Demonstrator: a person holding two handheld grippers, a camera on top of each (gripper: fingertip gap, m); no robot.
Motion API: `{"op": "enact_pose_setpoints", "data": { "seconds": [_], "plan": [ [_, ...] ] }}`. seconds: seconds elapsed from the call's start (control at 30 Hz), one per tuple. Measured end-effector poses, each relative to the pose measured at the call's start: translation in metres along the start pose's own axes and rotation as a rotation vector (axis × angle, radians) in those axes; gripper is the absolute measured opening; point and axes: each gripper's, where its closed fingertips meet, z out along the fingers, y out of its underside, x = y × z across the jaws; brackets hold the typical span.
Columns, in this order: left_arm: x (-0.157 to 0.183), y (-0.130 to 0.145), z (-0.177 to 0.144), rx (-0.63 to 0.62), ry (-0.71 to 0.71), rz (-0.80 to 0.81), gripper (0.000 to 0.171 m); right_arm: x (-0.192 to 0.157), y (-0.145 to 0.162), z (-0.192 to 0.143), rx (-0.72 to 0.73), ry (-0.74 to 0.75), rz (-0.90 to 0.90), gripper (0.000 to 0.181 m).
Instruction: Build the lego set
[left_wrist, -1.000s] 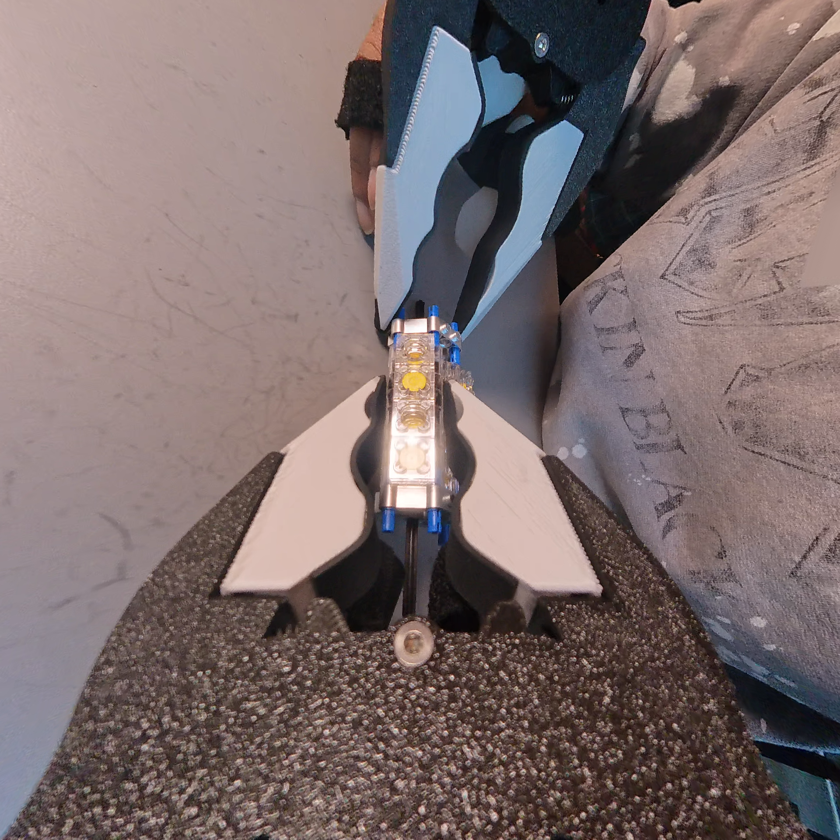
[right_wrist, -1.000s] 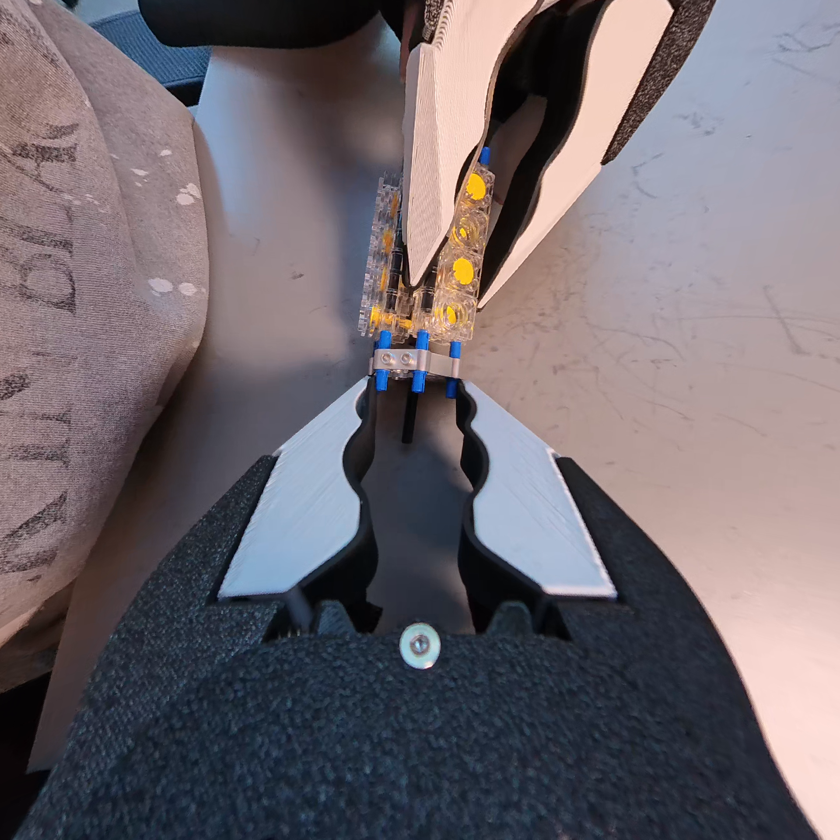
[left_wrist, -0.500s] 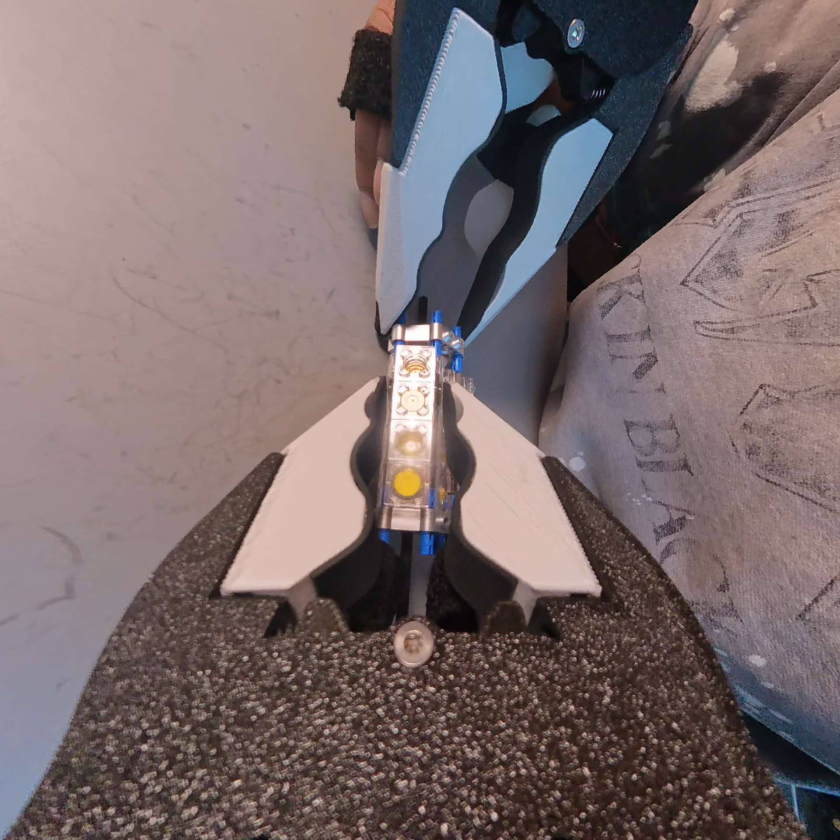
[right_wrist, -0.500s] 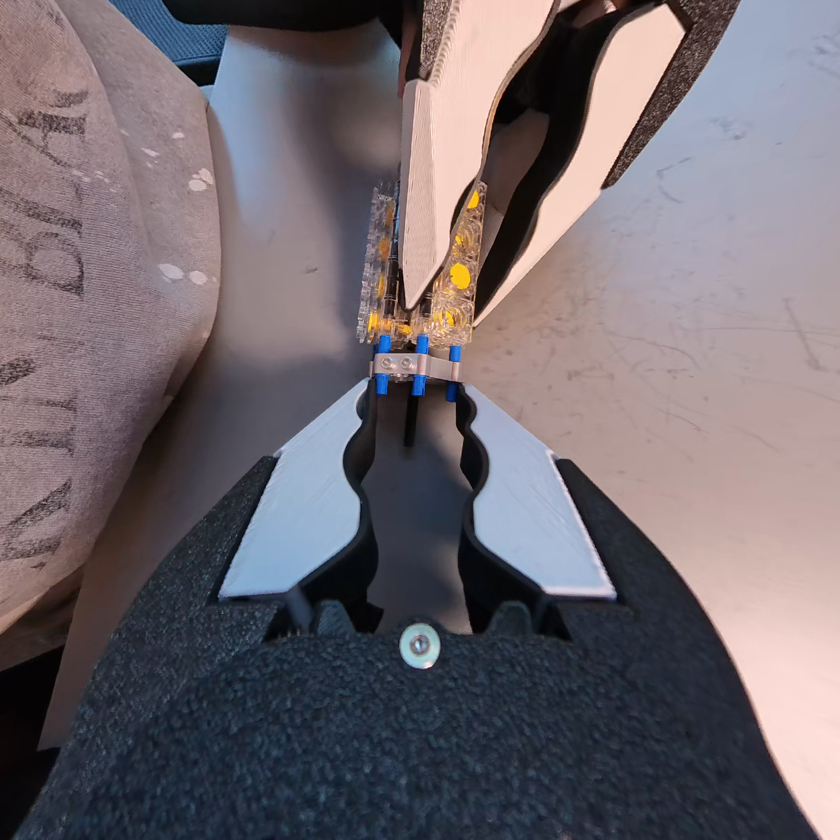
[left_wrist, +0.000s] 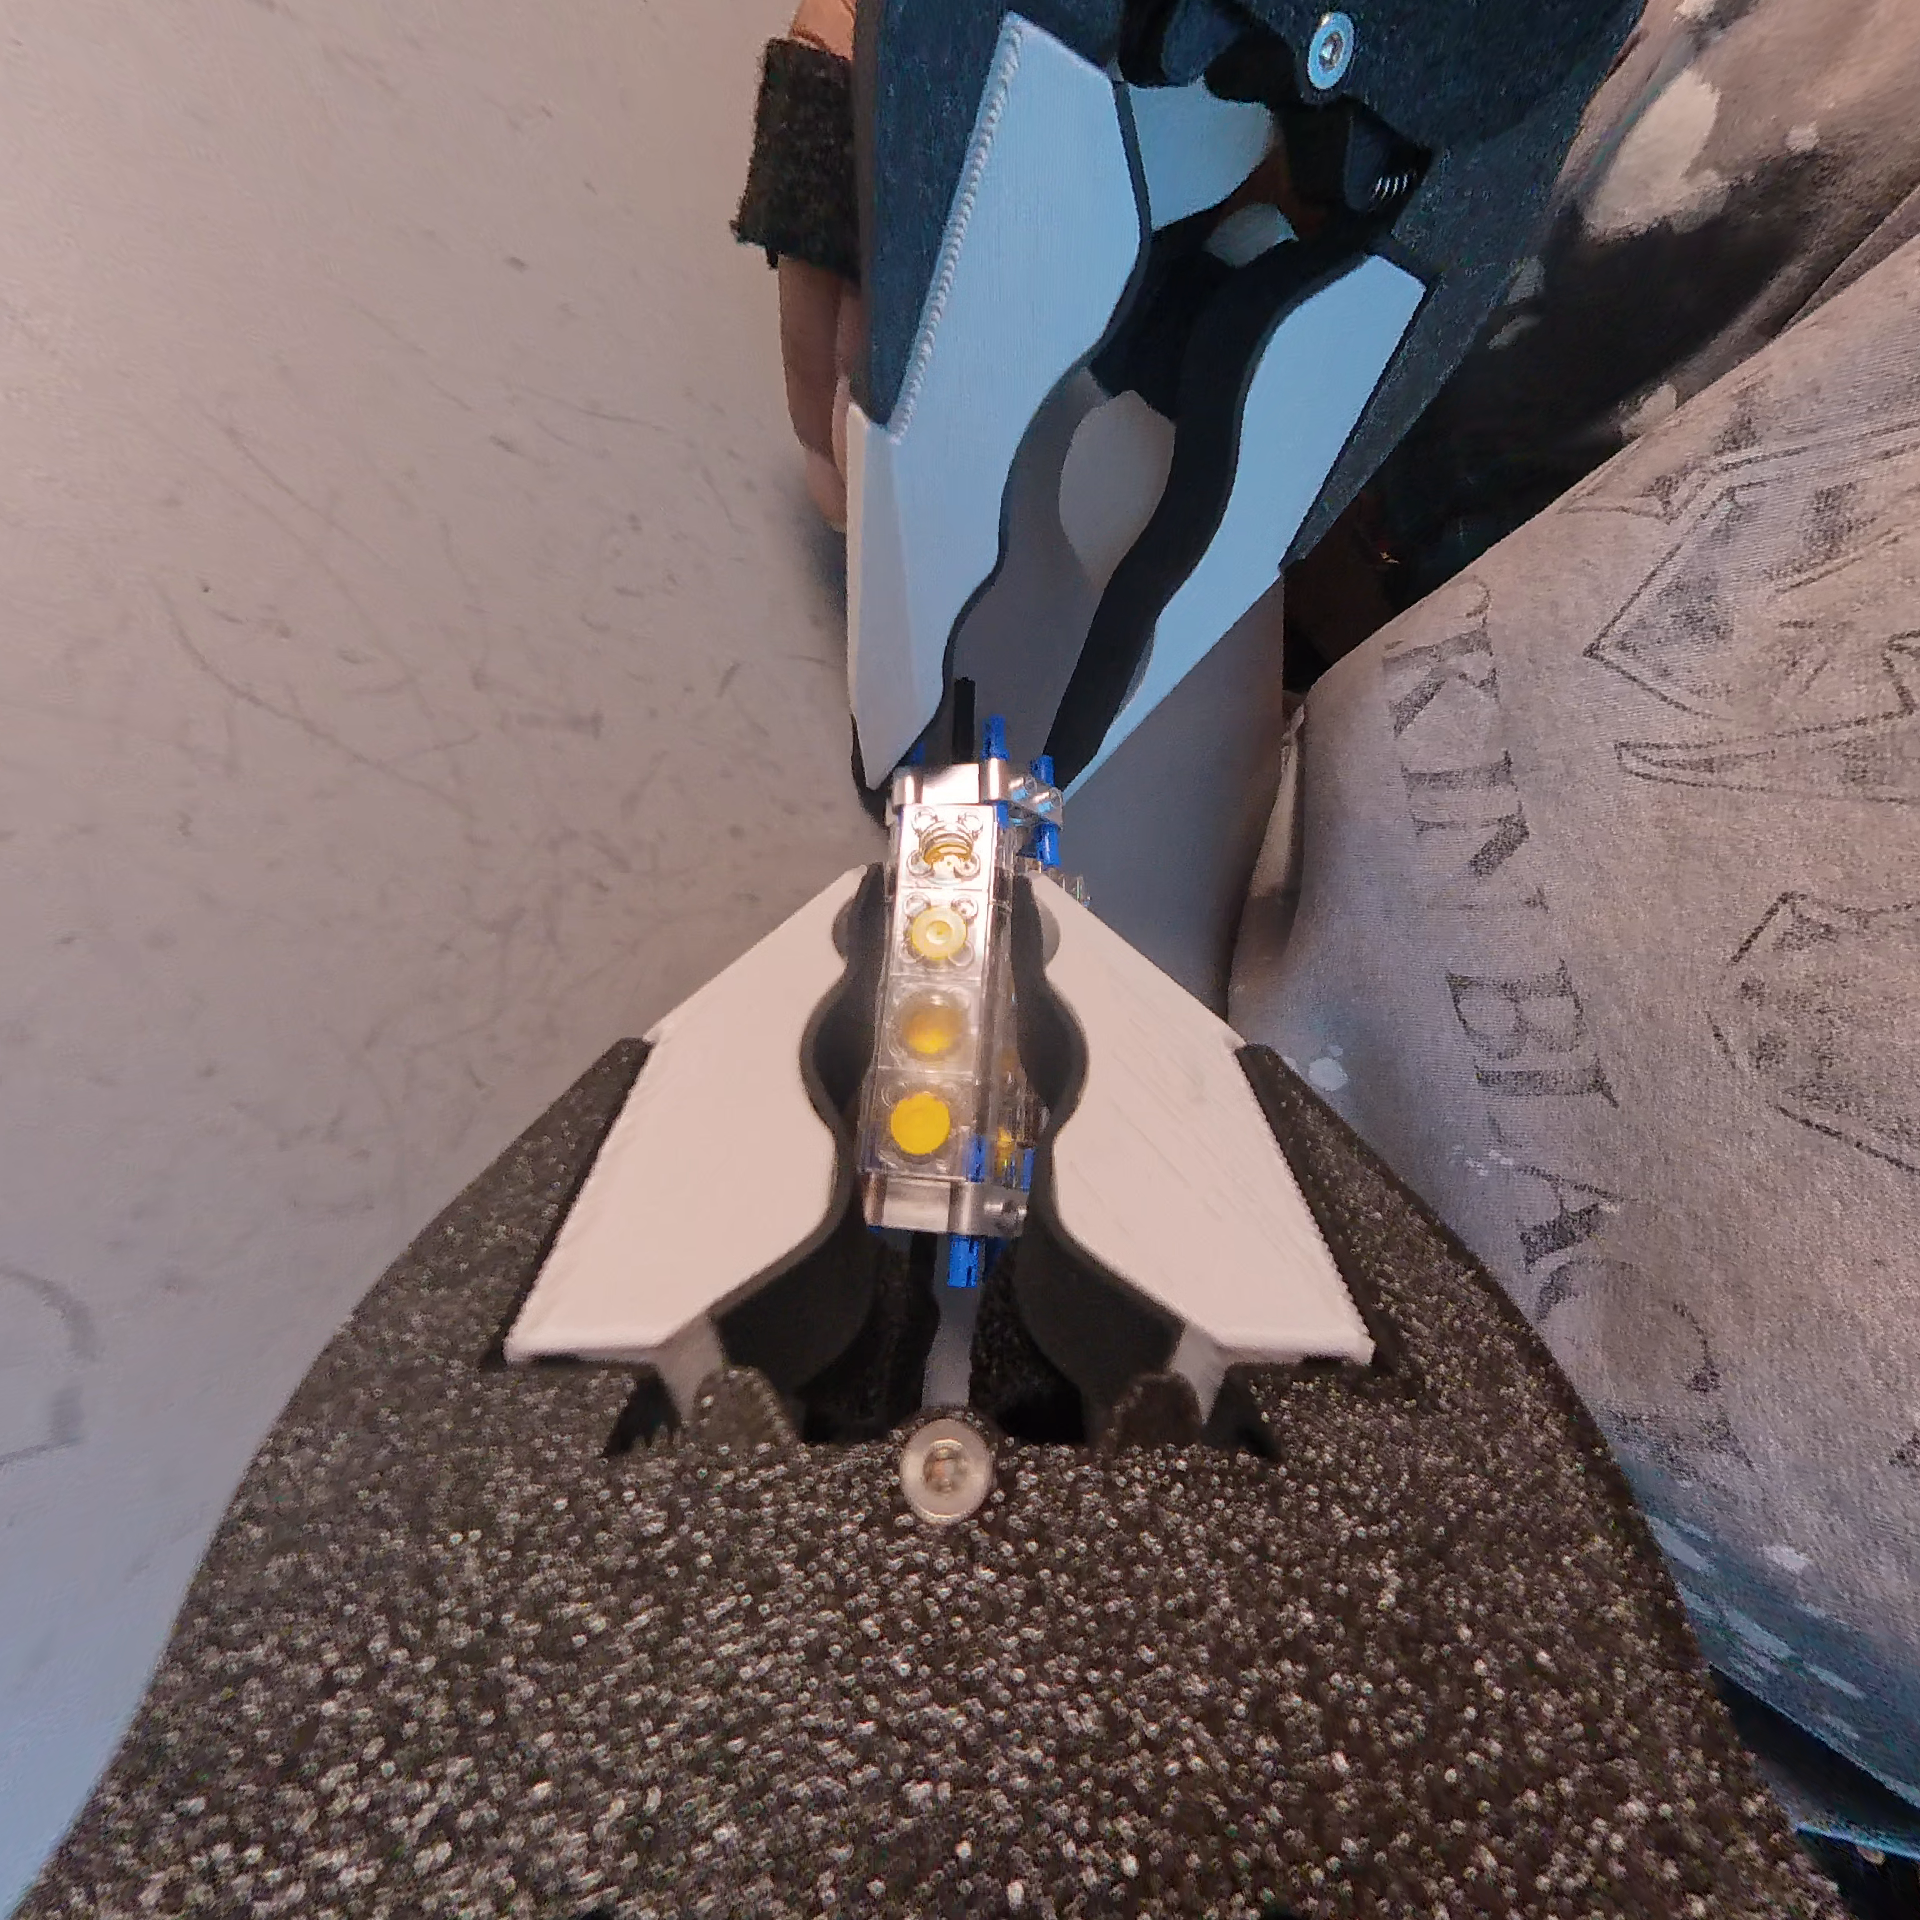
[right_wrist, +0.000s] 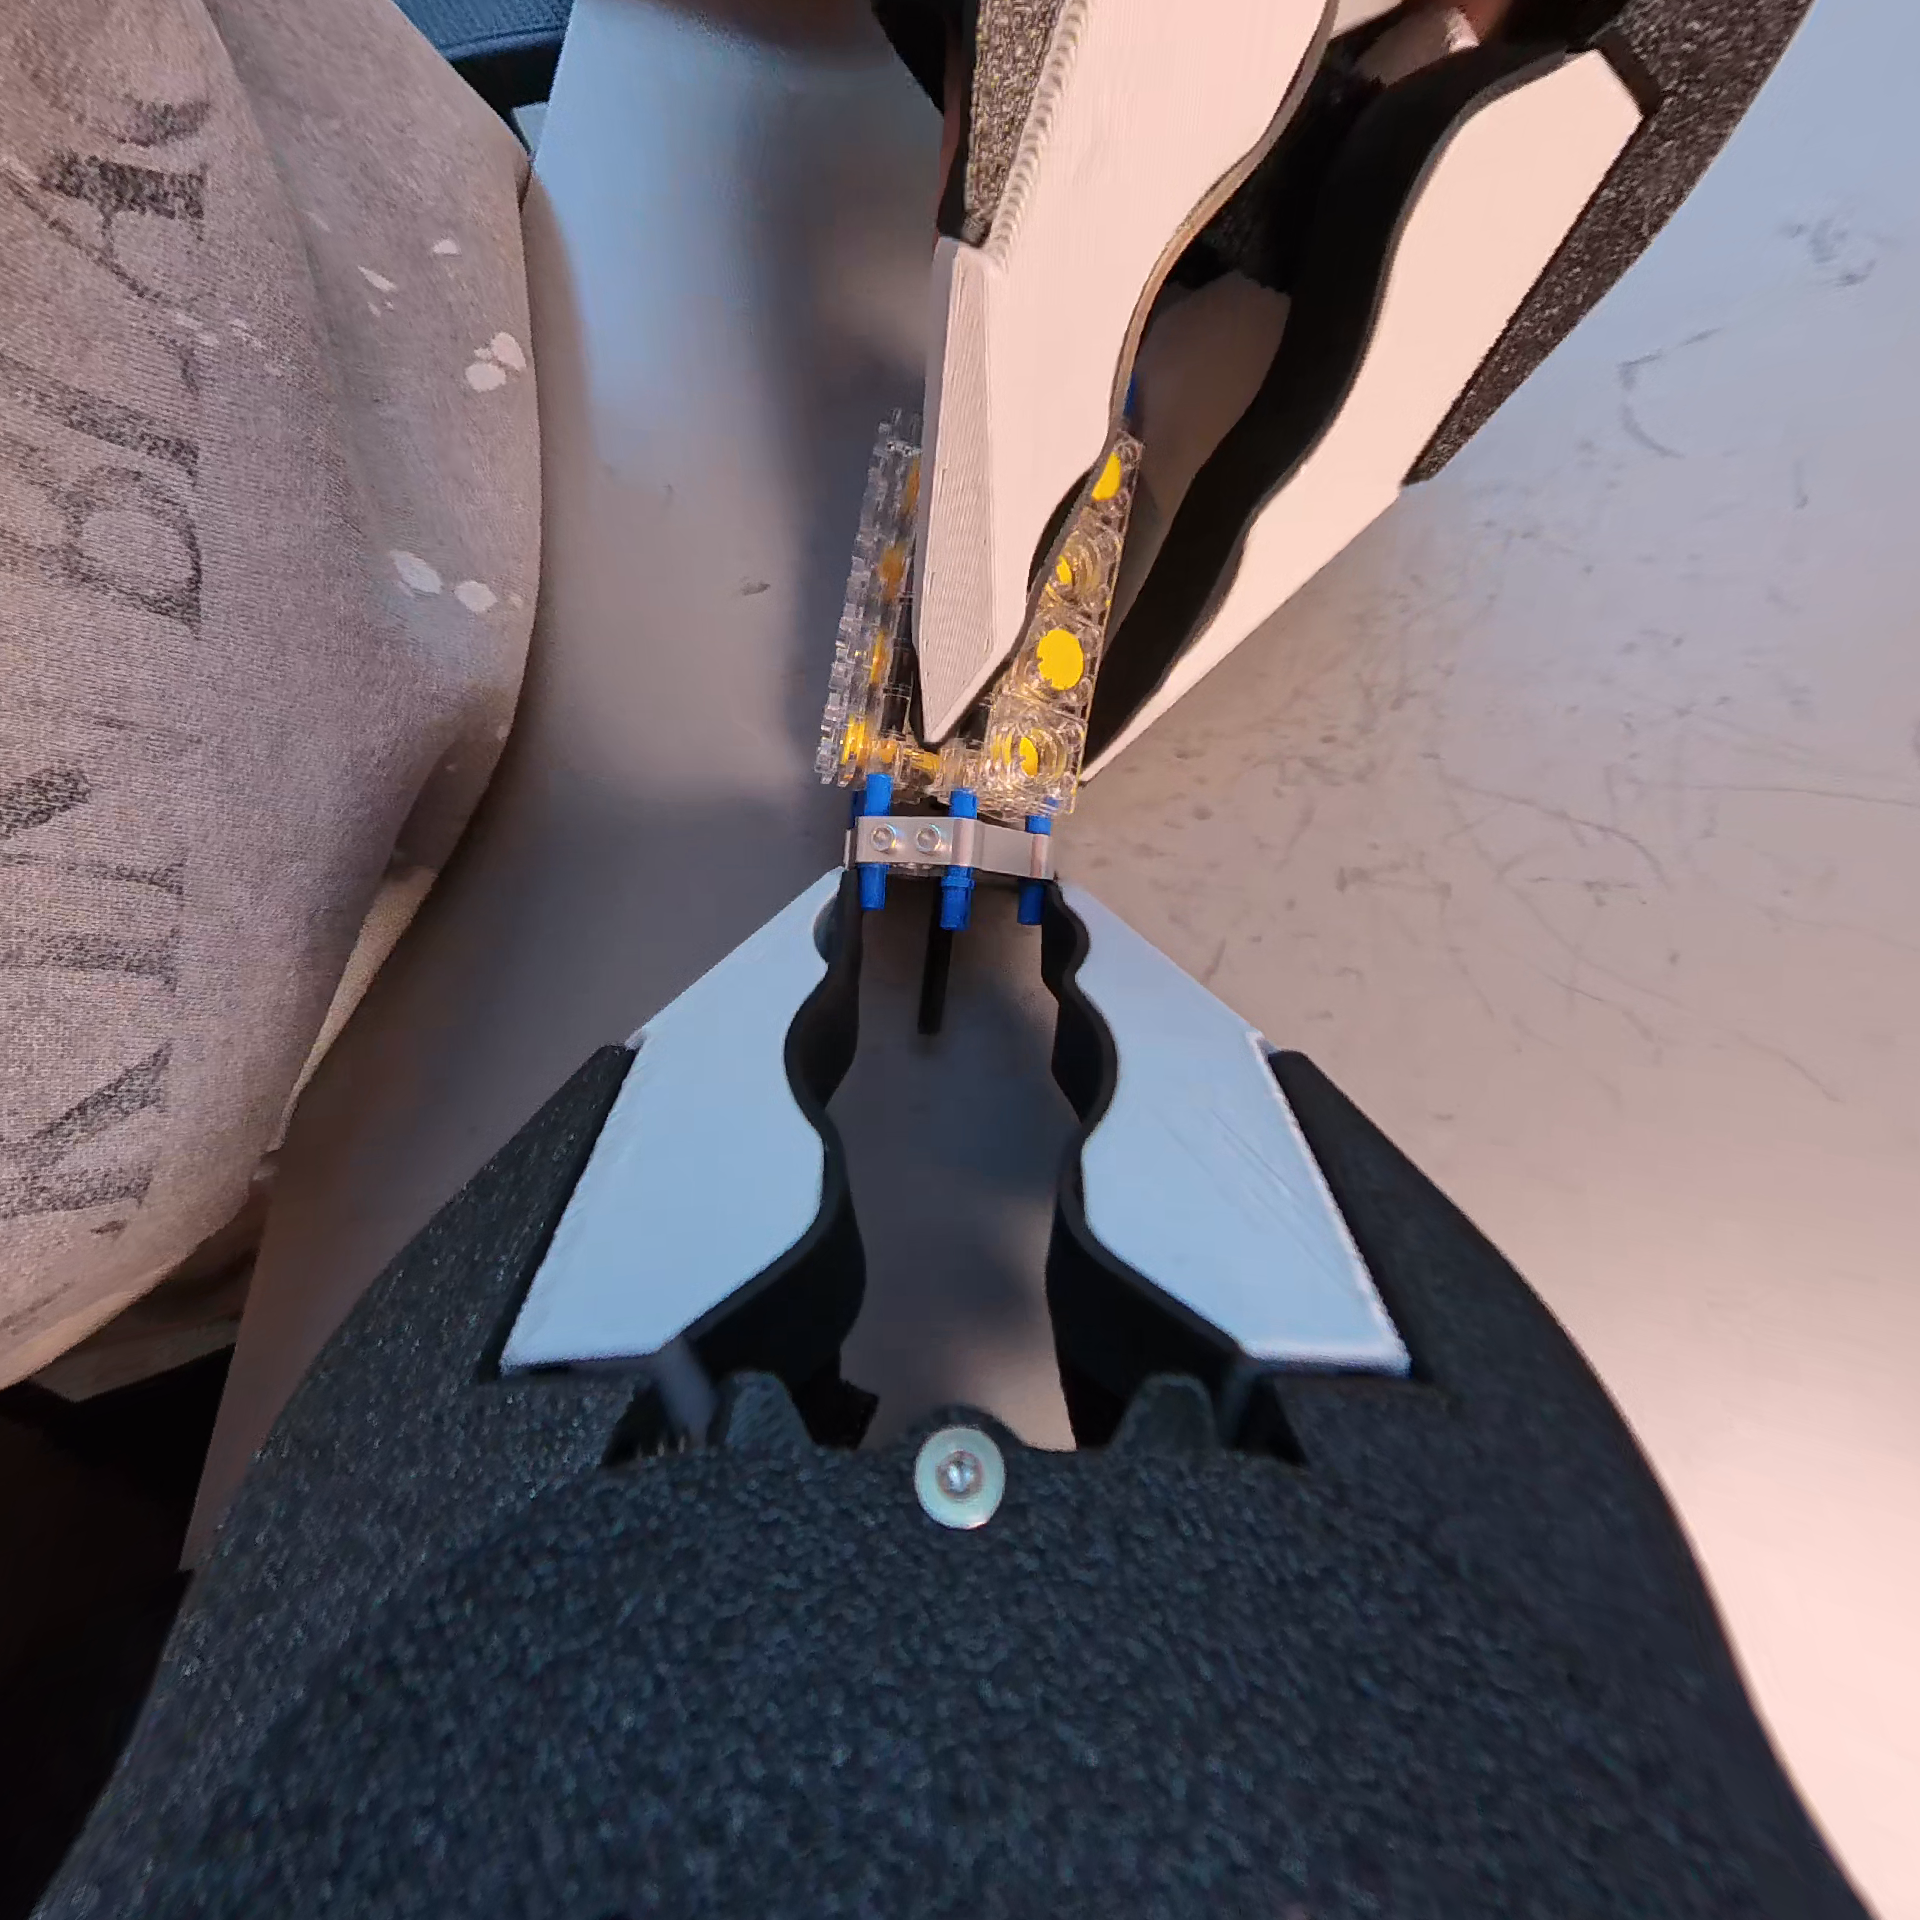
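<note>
The clear brick model (left_wrist: 940, 1029) with yellow studs is held above the counter (left_wrist: 364, 623), clamped lengthwise in the left gripper (left_wrist: 951, 888), whose fingers are nearly together on its sides. In the left wrist view we see it sitting a little more tilted than a second ago, its far end meeting the tips of the right gripper (left_wrist: 982, 764). A hand (left_wrist: 821, 416) shows behind that gripper, and a grey printed garment (left_wrist: 1610, 935) fills the right side.

In the right wrist view the left gripper now covers more of the model. The right gripper's fingers stand a little apart, flanking the grey bar with blue pins (right_wrist: 935, 840); we cannot tell whether they press it. A black rod (right_wrist: 932, 977) pokes out between them.
</note>
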Motion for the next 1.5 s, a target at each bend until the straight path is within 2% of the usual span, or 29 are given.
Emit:
{"op": "enact_pose_setpoints", "data": {
  "seconds": [0.23, 0.4, 0.53, 0.6, 0.73, 0.87, 1.03, 1.37, 1.43, 1.5],
  "plan": [
    [0.001, 0.003, 0.001, 0.002, 0.016, -0.022, 0.021, -0.001, -0.001, 0.001, -0.032, -0.022, 0.018, 0.03],
    [0.002, 0.008, 0.001, 0.018, 0.028, -0.054, 0.021, -0.002, -0.001, 0.002, 0.027, 0.007, 0.059, 0.034],
    [-0.002, 0.003, -0.001, 0.096, -0.035, -0.085, 0.021, -0.006, -0.001, -0.017, 0.127, 0.049, 0.21, 0.046],
    [-0.003, 0.002, -0.001, 0.139, -0.074, -0.111, 0.021, -0.006, -0.006, -0.023, 0.214, 0.139, 0.317, 0.048],
    [-0.006, -0.007, 0.003, 0.231, -0.151, -0.176, 0.021, 0.007, -0.017, -0.025, 0.395, 0.419, 0.535, 0.049],
    [-0.007, -0.013, 0.008, 0.288, -0.192, -0.203, 0.021, 0.014, -0.01, -0.018, 0.375, 0.63, 0.598, 0.049],
    [-0.007, -0.015, 0.008, 0.32, -0.227, -0.191, 0.021, 0.006, -0.011, -0.011, 0.383, 0.677, 0.628, 0.068],
    [-0.006, -0.016, 0.007, 0.369, -0.235, -0.203, 0.023, 0.004, -0.012, -0.015, 0.408, 0.673, 0.61, 0.06],
    [-0.005, -0.014, 0.007, 0.362, -0.221, -0.21, 0.023, 0.006, -0.01, -0.017, 0.412, 0.68, 0.629, 0.064],
    [-0.002, -0.013, 0.005, 0.367, -0.204, -0.211, 0.029, 0.007, -0.012, -0.015, 0.407, 0.681, 0.627, 0.064]
  ]
}}
